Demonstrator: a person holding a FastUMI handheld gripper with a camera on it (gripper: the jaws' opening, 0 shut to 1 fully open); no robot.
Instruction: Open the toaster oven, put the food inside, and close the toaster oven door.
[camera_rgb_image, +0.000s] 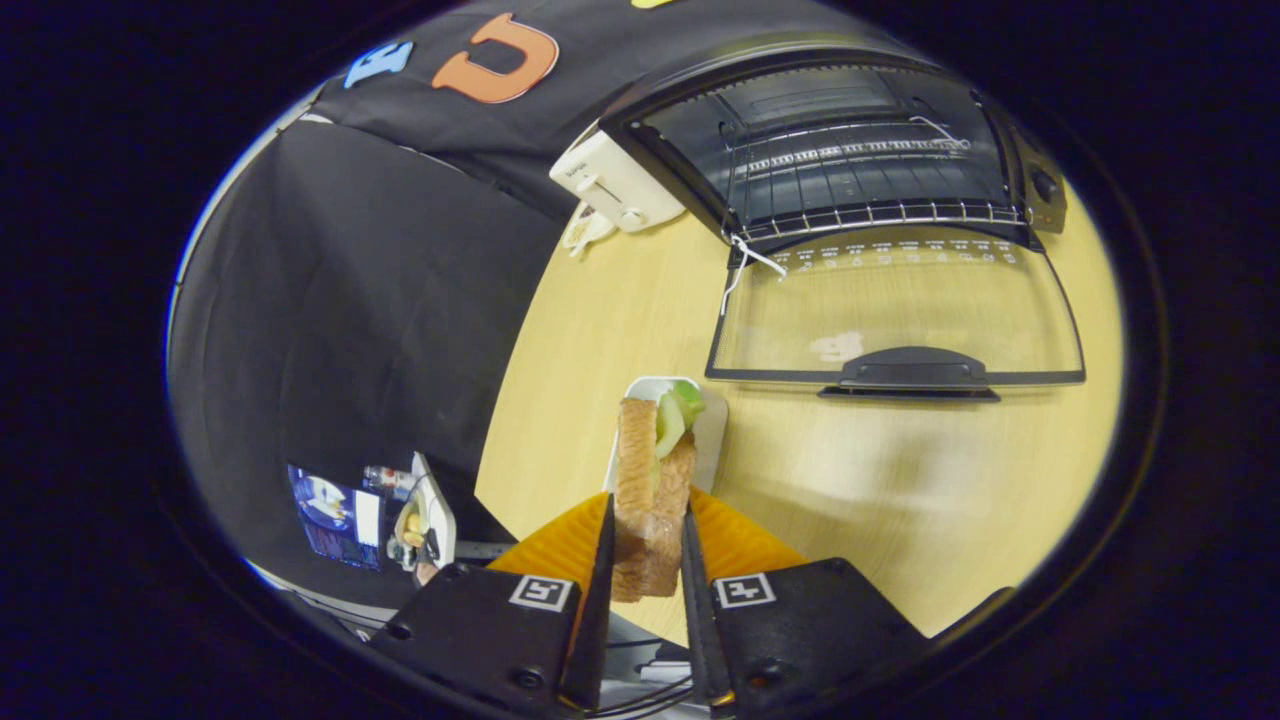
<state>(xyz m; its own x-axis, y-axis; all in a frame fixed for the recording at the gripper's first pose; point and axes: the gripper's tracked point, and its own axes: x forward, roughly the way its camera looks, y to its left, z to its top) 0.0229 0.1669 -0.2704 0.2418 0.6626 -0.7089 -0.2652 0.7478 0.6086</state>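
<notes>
One sandwich (650, 500) clenched in tool (648, 560), lifted off table (900, 500).
Toaster oven (830, 150) at one o'clock, door (895, 310) lowered flat, rack (860, 160) exposed for loading.

gripper view | rides tongs (648, 545) | looks down-forward | table (880, 470) near | toaster oven (850, 150) beyond

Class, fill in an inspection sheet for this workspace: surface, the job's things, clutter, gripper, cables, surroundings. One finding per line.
Surface: light wooden table.
Job's things: toaster oven beyond the fingers, its glass door folded down open, wire rack bare; sandwich with green filling held above a white plate.
Clutter: white pop-up toaster beside the oven.
Gripper: gripper shut on the sandwich, both fingers pressing its bread.
Cables: white cord hanging at the oven's door hinge.
Surroundings: black cloth wall; small items below the table edge, unclear.
</notes>
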